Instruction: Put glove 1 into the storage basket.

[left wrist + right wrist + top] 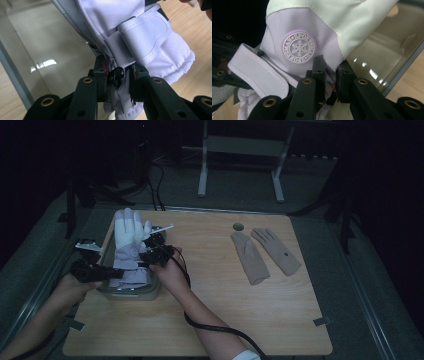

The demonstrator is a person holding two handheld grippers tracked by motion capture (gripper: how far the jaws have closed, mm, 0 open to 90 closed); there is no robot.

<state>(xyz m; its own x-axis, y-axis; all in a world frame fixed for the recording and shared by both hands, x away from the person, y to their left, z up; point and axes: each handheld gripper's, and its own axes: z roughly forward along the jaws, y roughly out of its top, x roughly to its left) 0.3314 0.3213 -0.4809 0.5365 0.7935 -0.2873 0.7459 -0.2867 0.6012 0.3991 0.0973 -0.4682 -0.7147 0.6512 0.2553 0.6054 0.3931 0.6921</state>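
A white and lilac ski glove [128, 246] hangs fingers-up over a clear plastic bin [150, 292] at the table's left. My left gripper [111, 271] is shut on the glove's cuff [120, 100] beside a small black clip [116, 75]. My right gripper [149, 254] is shut on the glove's other side, just below a round snowflake badge [298, 47]. In the left gripper view the wrist strap [146, 37] wraps the cuff. Both hands hold the glove above the bin's open top.
Two beige knit gloves [250, 257] [276, 250] lie flat at the right of the wooden table [225, 320]. A round hole [238, 226] sits near the table's far edge. The right gripper's cable [220, 330] trails toward the front edge.
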